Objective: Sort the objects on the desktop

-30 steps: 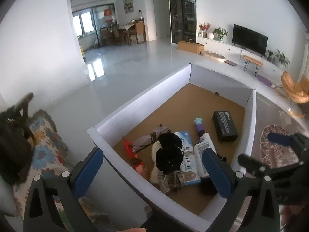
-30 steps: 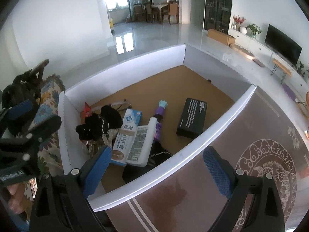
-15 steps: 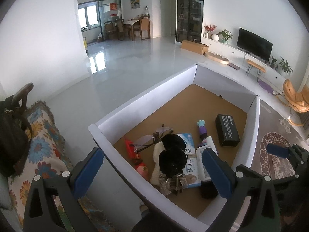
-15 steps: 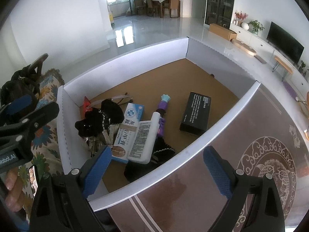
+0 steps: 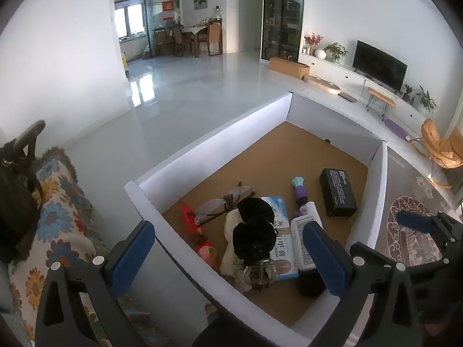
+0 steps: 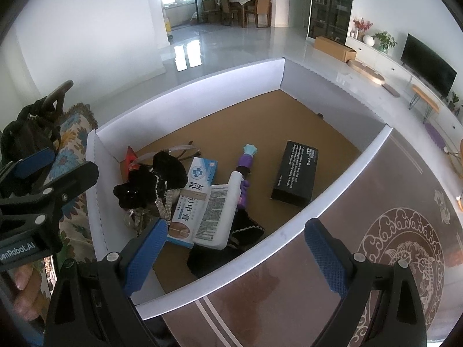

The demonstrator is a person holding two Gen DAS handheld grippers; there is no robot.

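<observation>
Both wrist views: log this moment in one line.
left gripper: open, empty | right gripper: open, empty | black box: untouched in tray

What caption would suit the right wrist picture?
Open right gripper hovering over a white-walled box holding a black box, white bottle, toothpaste carton and purple toy.

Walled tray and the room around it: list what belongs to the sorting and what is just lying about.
For sorting: black box, white bottle, blue-and-white carton, purple toy, glasses, black plush.

Lying about: television, cardboard box, floral cushion, dining chairs.
</observation>
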